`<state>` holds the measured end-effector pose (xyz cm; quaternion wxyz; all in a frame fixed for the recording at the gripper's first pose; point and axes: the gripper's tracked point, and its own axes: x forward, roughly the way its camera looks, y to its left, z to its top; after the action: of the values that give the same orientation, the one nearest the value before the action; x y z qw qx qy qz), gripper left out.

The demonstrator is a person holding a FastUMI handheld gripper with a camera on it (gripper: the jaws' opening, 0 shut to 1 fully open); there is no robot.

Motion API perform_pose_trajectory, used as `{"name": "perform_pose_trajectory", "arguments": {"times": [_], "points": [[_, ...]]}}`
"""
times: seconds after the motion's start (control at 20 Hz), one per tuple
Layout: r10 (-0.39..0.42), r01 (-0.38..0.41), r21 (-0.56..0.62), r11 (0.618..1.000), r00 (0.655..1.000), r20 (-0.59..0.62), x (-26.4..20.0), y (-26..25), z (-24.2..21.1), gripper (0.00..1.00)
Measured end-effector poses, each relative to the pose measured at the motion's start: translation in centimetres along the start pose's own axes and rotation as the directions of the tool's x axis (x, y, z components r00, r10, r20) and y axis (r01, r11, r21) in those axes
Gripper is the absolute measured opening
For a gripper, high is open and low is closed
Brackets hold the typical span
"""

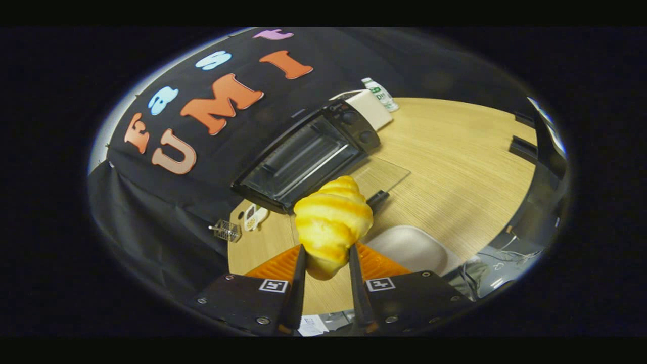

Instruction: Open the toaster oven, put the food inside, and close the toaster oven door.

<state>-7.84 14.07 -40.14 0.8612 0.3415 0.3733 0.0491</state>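
Croissant, golden and ridged, clamped at its lower end between the two fingers of the gripper, lifted clear of the wooden worktop and tilted up toward the toaster oven. Both fingers pressed against the pastry's sides, so a firm grasp, judged from the contact. Toaster oven just beyond the croissant, black, with its glass door already swung down flat onto the worktop and the door handle showing beside the pastry; dim cavity exposed, rack bars faintly visible within. Two control knobs on the oven's far end. Pale empty plate below and near the fingers, probably the food's starting place. Farther out: a cream-coloured box against the oven, a small bottle beyond it, a little wire basket and a small white object at the worktop's other edge. Progress, as judged: opening done, food picked up and on its way; remaining, placing the croissant inside, releasing it, and raising the door shut.
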Motion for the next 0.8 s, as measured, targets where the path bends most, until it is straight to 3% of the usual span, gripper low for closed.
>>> {"name": "perform_pose_trajectory", "arguments": {"times": [0.4, 0.6, 0.8], "points": [[0.156, -0.157, 0.047, 0.987, 0.988, 0.015, 8.2, 5.6, 5.4, 0.41], [0.209, -0.208, 0.102, 0.973, 0.978, 0.005, 12.3, 7.9, 6.6, 0.41], [0.213, -0.207, 0.169, 0.964, 0.977, -0.023, 16.3, 8.7, 7.1, 0.41]]}}
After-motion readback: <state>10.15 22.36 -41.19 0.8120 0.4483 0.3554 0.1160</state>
